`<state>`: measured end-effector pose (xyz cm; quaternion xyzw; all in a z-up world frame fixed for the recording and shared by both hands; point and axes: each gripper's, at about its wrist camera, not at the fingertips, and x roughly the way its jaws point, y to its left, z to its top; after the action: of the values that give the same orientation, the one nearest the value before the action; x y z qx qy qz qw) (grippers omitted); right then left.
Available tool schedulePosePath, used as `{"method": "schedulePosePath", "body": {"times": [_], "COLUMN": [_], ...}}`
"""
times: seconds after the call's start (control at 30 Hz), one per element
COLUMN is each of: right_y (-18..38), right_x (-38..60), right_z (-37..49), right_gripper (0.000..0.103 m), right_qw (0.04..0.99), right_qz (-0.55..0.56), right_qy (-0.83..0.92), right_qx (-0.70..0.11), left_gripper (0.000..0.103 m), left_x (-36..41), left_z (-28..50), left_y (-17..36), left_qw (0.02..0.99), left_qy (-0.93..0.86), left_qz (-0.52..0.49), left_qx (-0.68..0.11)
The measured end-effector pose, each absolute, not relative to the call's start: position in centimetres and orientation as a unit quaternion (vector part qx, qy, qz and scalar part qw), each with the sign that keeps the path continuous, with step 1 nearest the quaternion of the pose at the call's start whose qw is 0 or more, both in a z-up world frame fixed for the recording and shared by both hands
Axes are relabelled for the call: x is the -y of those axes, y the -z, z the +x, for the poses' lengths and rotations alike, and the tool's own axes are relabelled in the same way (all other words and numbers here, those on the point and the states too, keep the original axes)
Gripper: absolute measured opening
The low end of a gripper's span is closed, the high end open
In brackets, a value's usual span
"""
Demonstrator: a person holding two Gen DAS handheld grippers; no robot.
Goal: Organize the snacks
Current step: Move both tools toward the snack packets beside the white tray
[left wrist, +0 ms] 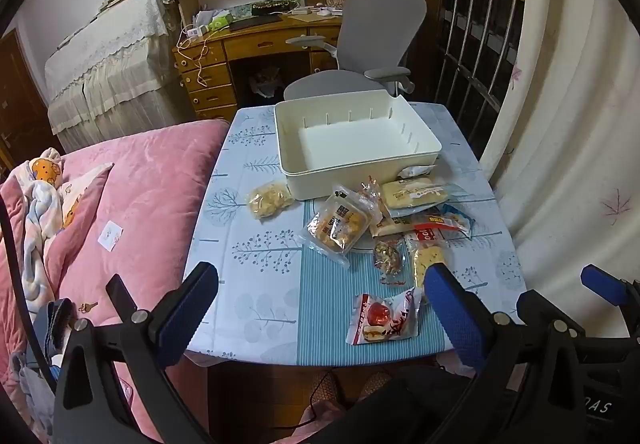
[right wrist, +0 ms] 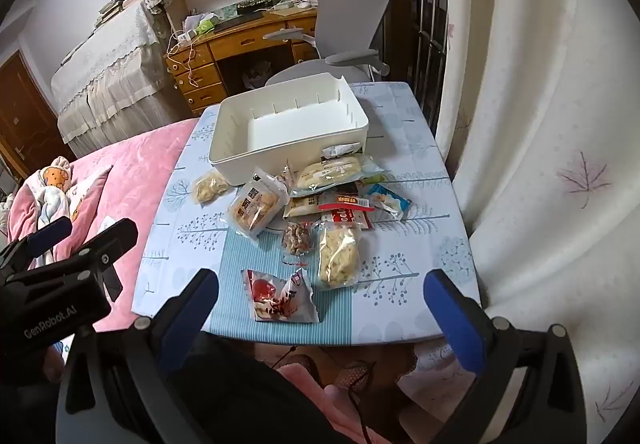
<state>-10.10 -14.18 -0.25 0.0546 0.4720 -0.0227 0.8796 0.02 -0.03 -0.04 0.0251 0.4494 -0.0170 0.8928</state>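
Note:
An empty white bin (left wrist: 360,140) (right wrist: 288,124) stands at the far side of the small table (left wrist: 260,252) (right wrist: 400,172). Several wrapped snacks lie in front of it: a red-and-white packet (left wrist: 384,318) (right wrist: 280,298) nearest me, a clear pastry pack (left wrist: 338,230) (right wrist: 256,210), a nut pack (left wrist: 387,258) (right wrist: 297,238), a long bread pack (left wrist: 416,193) (right wrist: 332,170) and a small pack (left wrist: 269,199) (right wrist: 208,188) apart at the left. My left gripper (left wrist: 320,308) is open and empty above the table's near edge. My right gripper (right wrist: 320,308) is open and empty, also at the near edge.
A pink quilted bed (left wrist: 132,212) (right wrist: 132,164) adjoins the table's left side. A grey office chair (left wrist: 372,44) (right wrist: 344,24) and a wooden desk (left wrist: 248,56) stand behind the table. A curtain (left wrist: 568,124) (right wrist: 540,124) hangs at the right.

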Motion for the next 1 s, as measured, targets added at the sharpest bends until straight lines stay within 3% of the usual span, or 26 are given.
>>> {"method": "schedulePosePath", "body": {"times": [1.0], "right_y": [1.5], "right_x": [16.0], "right_z": [-9.3], "right_gripper": [0.102], "right_qw": [0.871], "right_qz": [0.074], "right_qy": [0.021], "right_qx": [-0.485], "left_gripper": [0.102], "left_x": [0.2], "left_z": [0.7], "left_y": [0.7], "left_qw": [0.881], "left_qy": [0.018], "left_qz": [0.014], "left_qx": [-0.472]}}
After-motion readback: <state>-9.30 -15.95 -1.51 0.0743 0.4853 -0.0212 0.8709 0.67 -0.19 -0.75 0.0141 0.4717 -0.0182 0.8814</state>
